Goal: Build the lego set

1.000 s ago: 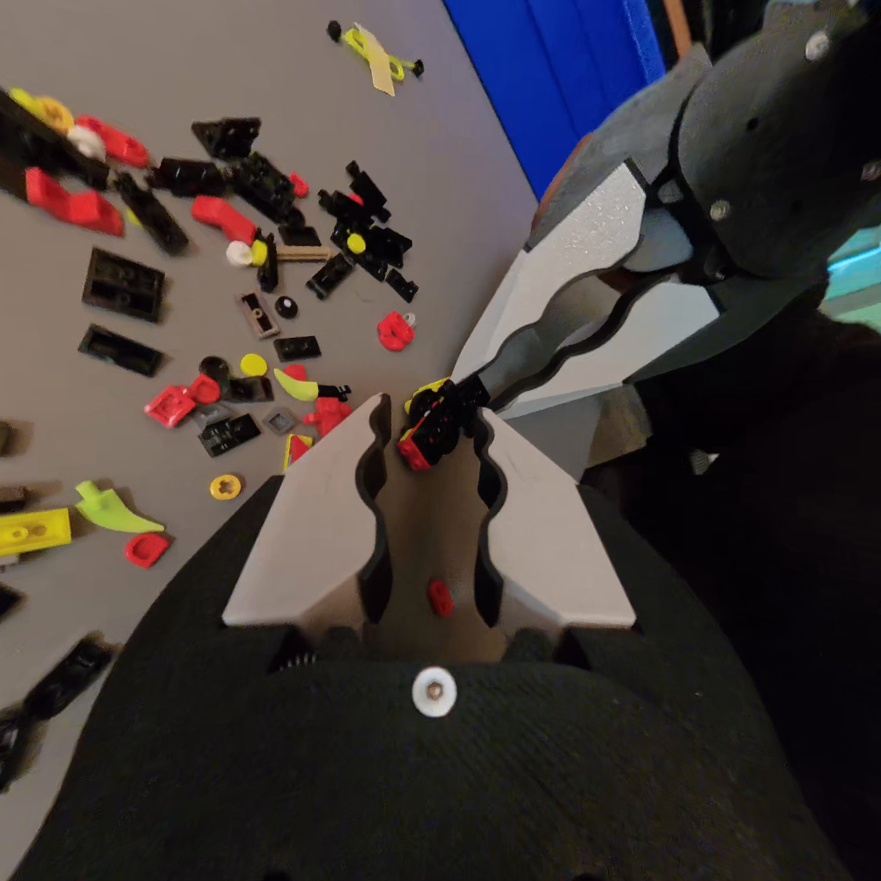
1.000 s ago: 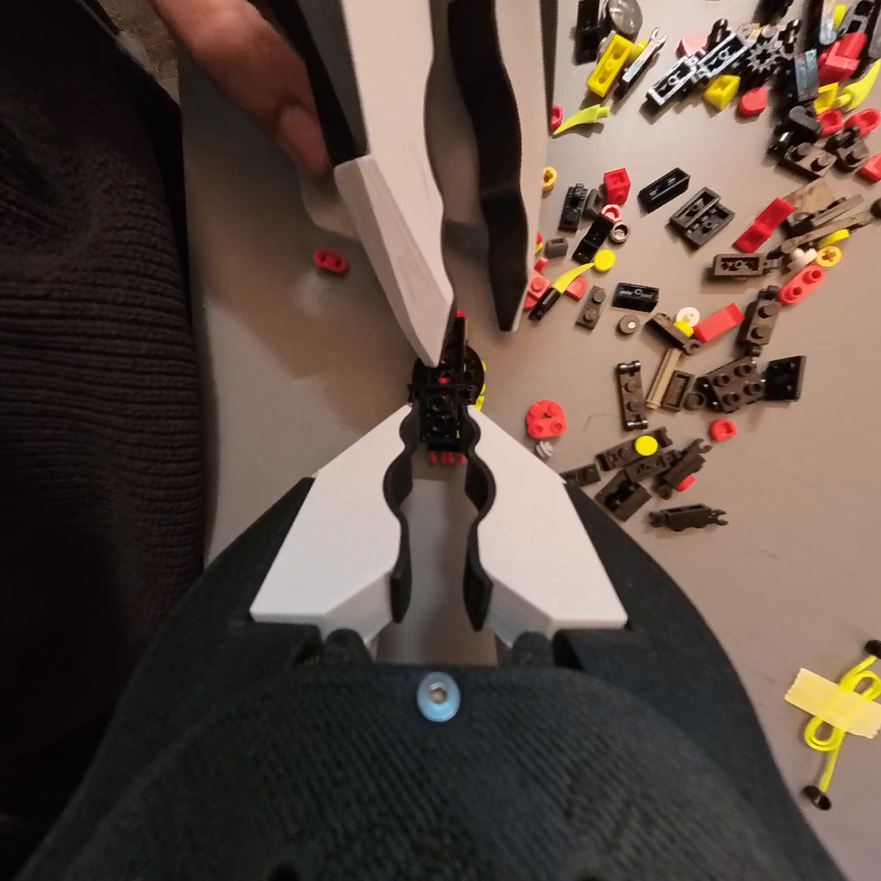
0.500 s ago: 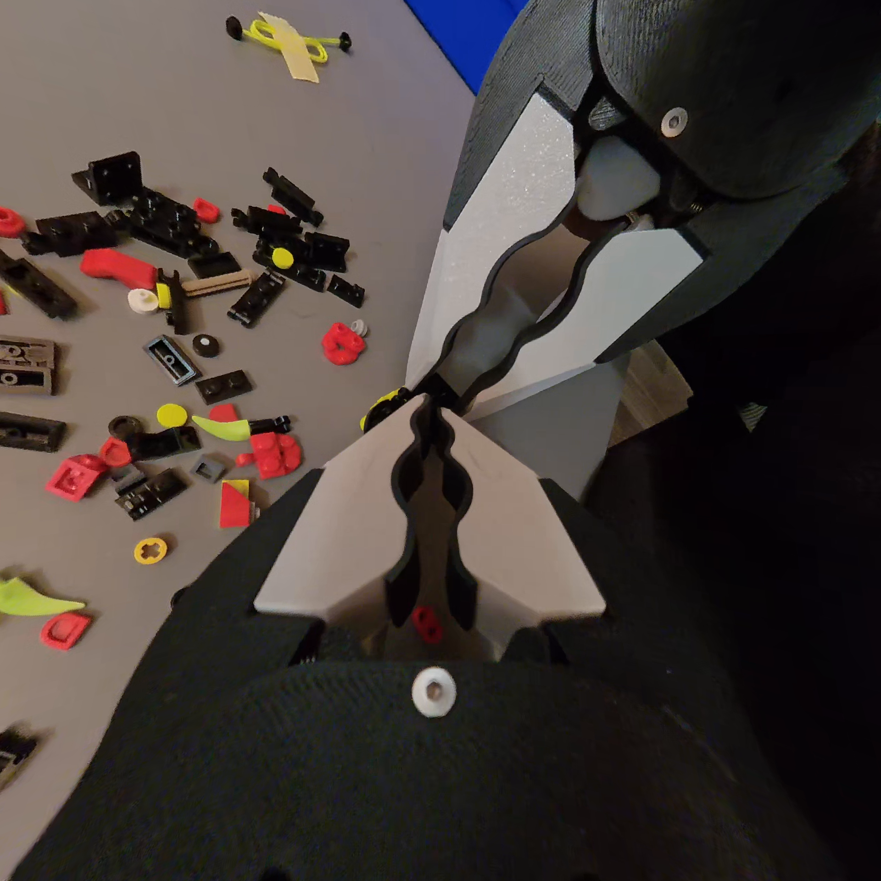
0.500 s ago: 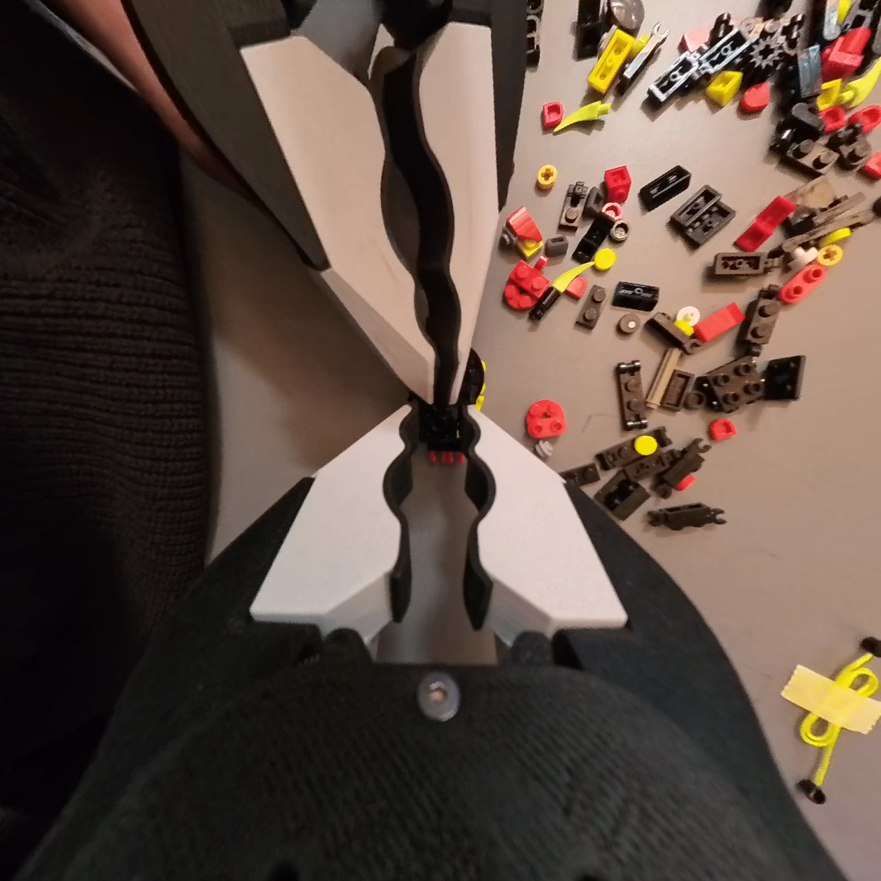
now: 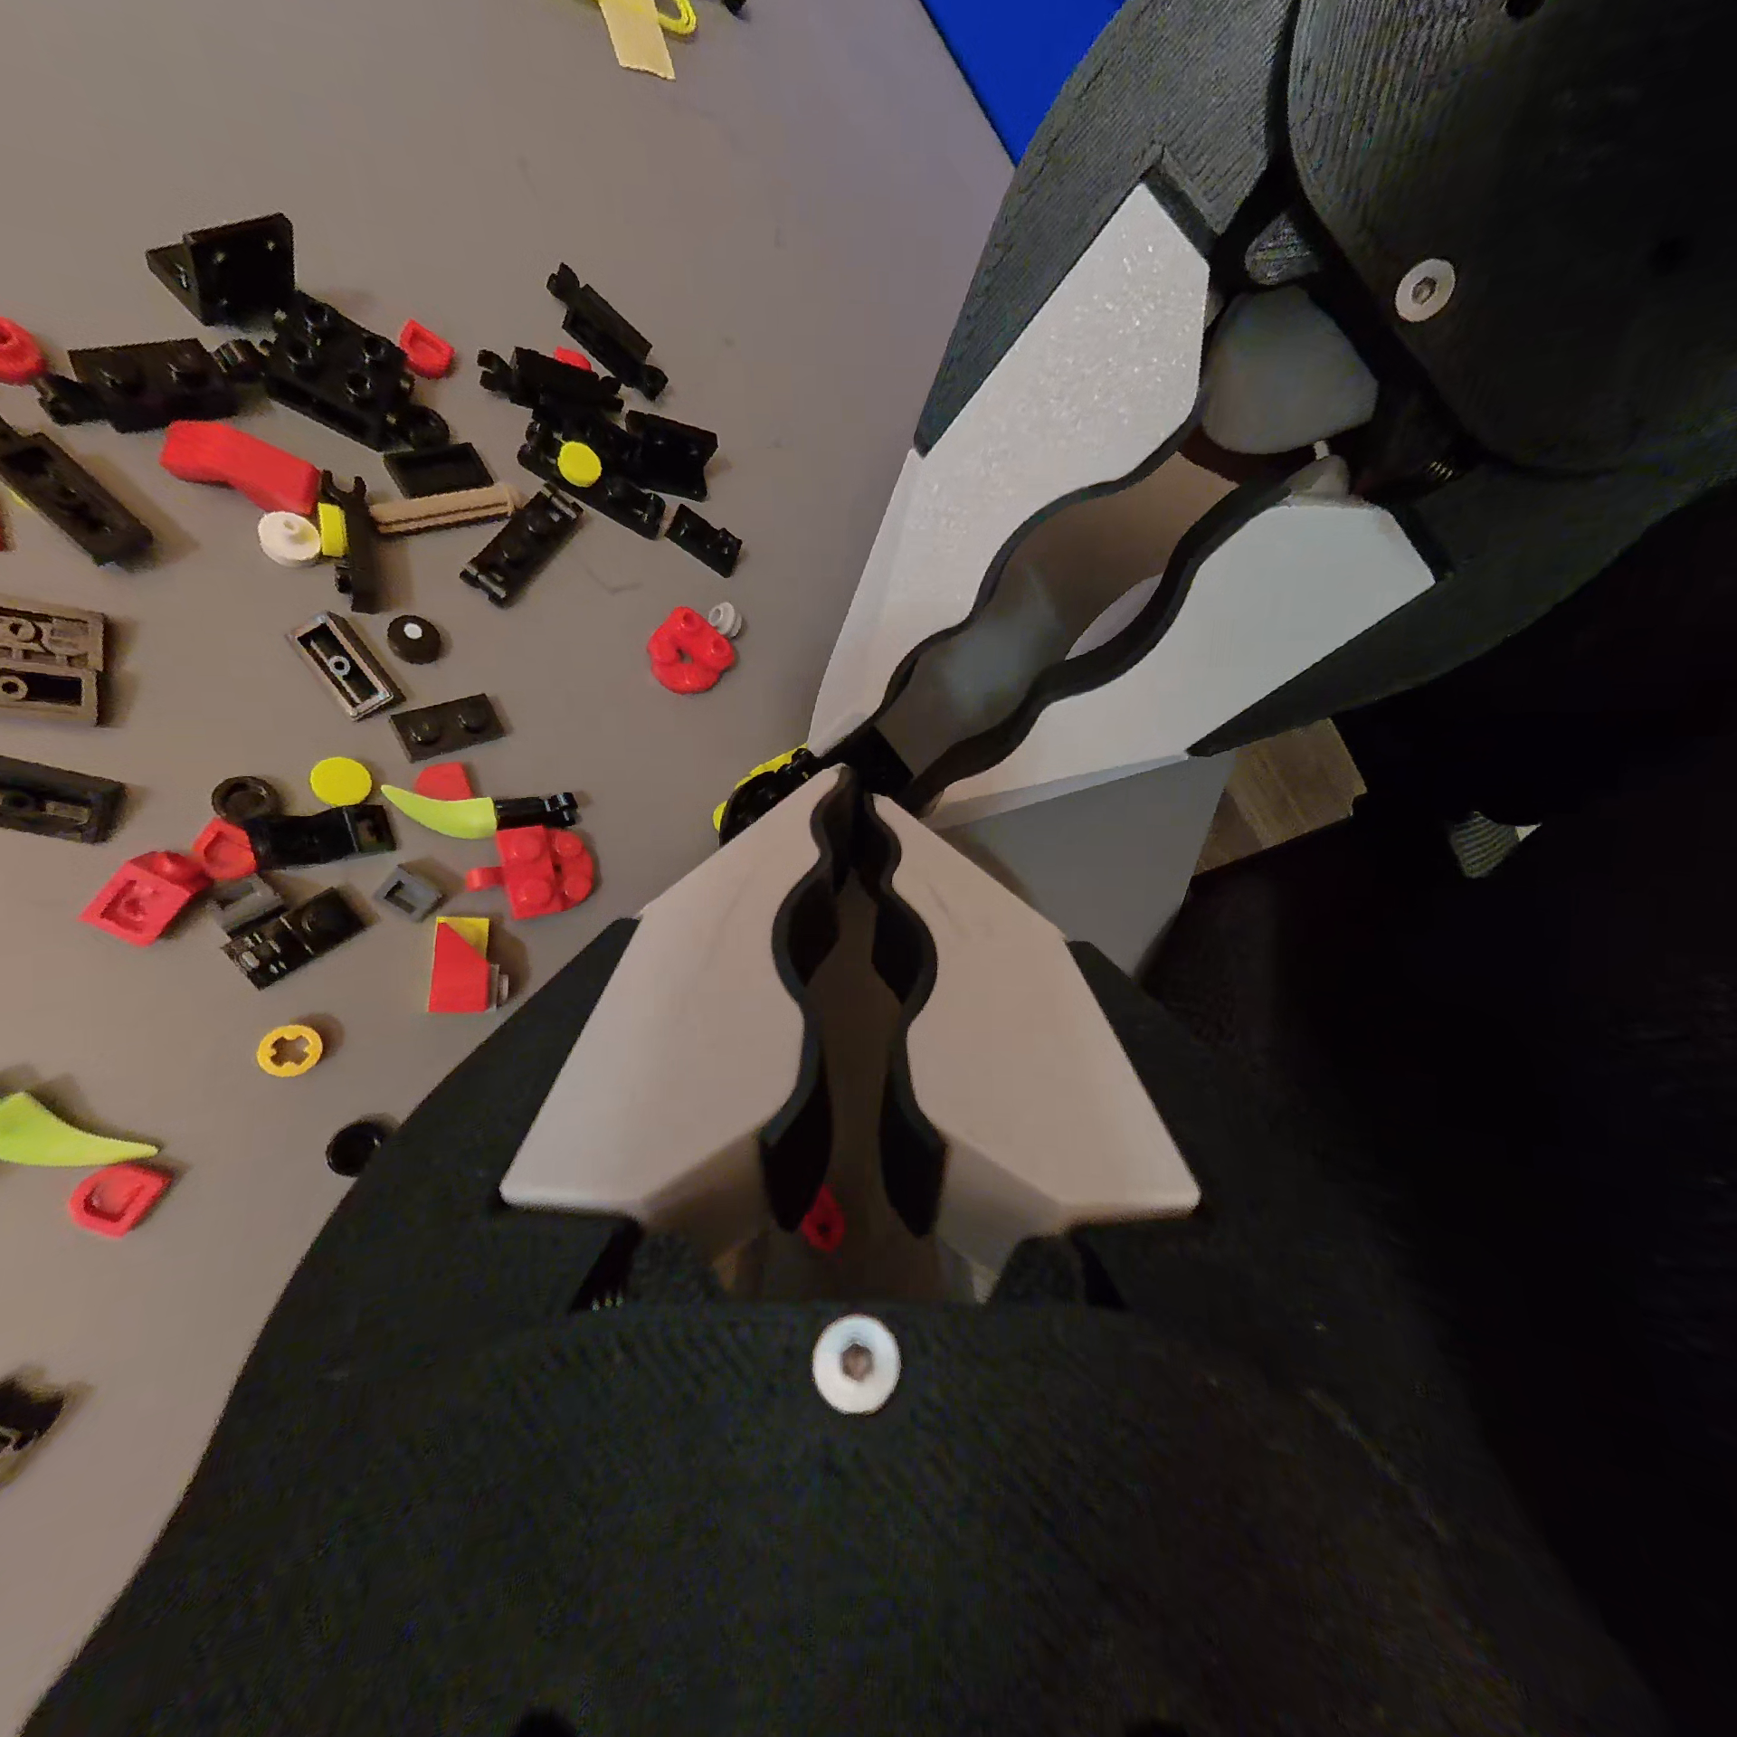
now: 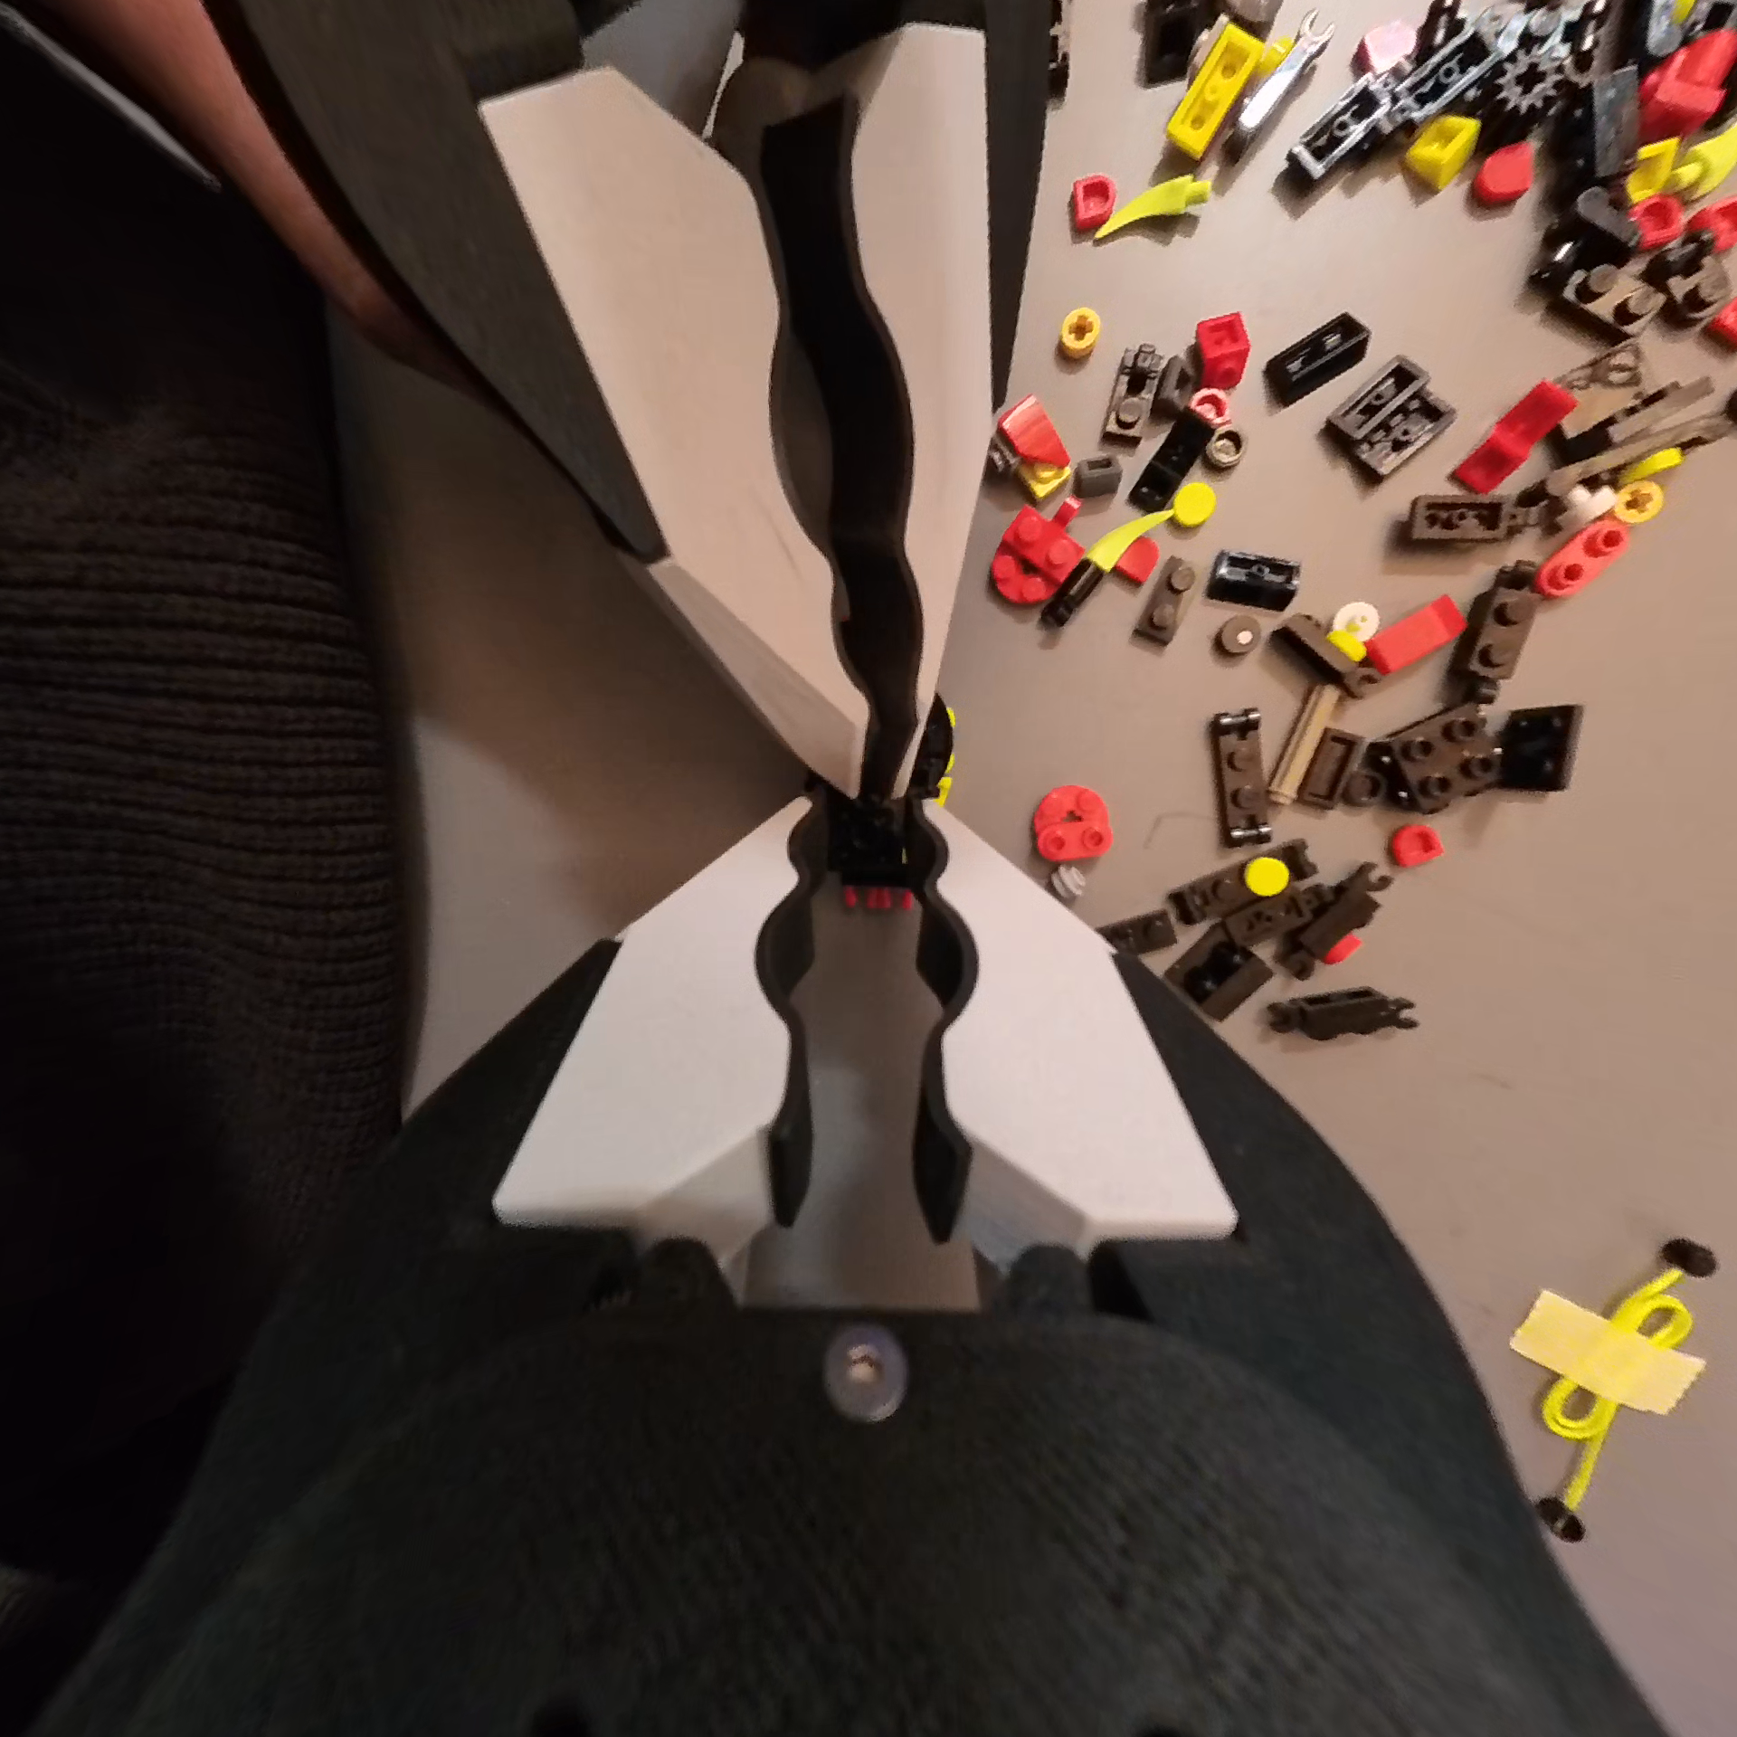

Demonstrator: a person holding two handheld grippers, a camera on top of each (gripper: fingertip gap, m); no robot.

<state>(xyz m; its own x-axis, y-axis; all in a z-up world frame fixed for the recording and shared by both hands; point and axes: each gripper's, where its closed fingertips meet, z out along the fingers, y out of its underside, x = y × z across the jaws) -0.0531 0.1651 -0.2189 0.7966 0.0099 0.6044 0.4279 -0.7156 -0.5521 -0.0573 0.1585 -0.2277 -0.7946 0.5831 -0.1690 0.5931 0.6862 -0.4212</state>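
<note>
Black brick assembly (image 6: 867,837) clamped by one hand-held gripper (image 6: 867,851).

Dim warm light, fisheye edges, perhaps slight blur

Hobby or lab worktable: grey tabletop (image 5: 771,188) strewn with toy bricks (image 6: 1410,752), blue panel (image 5: 996,66) behind.

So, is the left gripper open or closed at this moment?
Closed. In its own view the left gripper has its fingertips together with no gap, right against the small black brick assembly held by the right gripper.
</note>
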